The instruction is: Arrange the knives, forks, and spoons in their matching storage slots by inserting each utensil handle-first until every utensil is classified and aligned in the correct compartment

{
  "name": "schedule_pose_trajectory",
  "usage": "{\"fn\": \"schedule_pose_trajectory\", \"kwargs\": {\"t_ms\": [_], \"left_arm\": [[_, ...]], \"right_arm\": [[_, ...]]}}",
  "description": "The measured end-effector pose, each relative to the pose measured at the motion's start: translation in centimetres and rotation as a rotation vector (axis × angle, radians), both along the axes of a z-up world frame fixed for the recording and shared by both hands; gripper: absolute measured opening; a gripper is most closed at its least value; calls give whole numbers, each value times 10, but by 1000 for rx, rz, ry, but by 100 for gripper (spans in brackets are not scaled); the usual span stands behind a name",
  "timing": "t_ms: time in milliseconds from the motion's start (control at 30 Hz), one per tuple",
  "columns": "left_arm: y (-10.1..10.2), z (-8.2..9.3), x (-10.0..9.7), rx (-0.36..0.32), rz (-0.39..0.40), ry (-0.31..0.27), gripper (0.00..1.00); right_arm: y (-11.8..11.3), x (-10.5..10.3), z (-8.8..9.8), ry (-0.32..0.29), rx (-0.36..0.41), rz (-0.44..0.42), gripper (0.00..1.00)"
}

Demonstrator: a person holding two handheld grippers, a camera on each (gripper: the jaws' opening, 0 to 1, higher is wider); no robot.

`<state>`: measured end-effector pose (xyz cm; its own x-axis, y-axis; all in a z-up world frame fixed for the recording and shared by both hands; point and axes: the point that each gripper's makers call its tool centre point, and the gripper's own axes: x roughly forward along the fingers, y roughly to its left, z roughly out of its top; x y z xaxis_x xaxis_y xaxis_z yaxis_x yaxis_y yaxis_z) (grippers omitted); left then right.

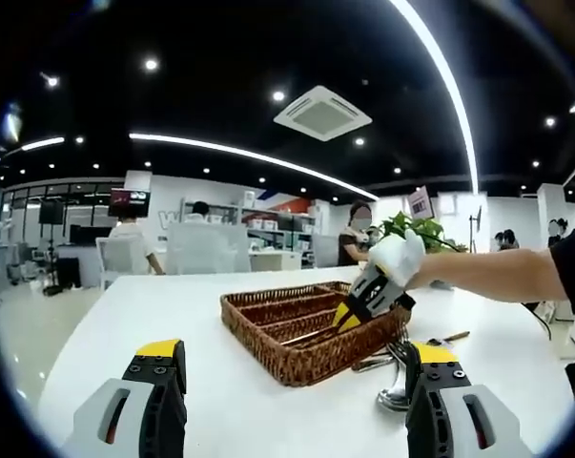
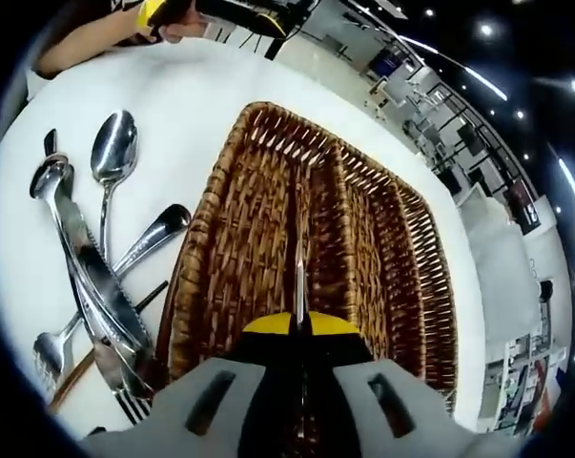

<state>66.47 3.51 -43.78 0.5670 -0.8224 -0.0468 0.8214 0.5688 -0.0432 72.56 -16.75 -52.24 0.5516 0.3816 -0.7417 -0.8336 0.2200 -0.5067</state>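
Note:
A brown wicker tray (image 1: 297, 329) with long slots stands on the white table (image 1: 144, 305). In the right gripper view my right gripper (image 2: 300, 324) is shut on a thin metal knife (image 2: 299, 272), seen edge-on and pointing forward over the tray (image 2: 239, 219), near a divider between two slots. In the left gripper view a white-gloved hand holds the right gripper (image 1: 363, 305) over the tray's near right corner. My left gripper (image 1: 297, 367) stands wide open above the table in front of the tray, with nothing between its jaws. Loose spoons (image 2: 113, 143) and forks (image 2: 53, 348) lie beside the tray.
The loose cutlery (image 1: 401, 367) lies on the table right of the tray, close to my left gripper's right jaw. Behind the table are a potted plant (image 1: 411, 229), chairs, shelves and several people. The left gripper (image 2: 163, 11) shows at the table's far edge in the right gripper view.

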Motion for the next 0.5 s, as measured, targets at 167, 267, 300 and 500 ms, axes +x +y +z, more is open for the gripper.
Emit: {"fn": "schedule_pose_trajectory", "kwargs": {"t_ms": [167, 267, 300, 500], "left_arm": [[1, -1, 1, 0, 4, 0, 100], [-2, -2, -1, 4, -4, 2, 100], [-2, -3, -1, 7, -6, 1, 100], [-2, -4, -1, 13, -5, -1, 100]], "right_arm": [[0, -3, 5, 3, 37, -23, 7], [1, -5, 19, -3, 95, -50, 10], [1, -5, 20, 1, 101, -49, 11], [-5, -10, 33, -16, 139, -87, 21]]}}
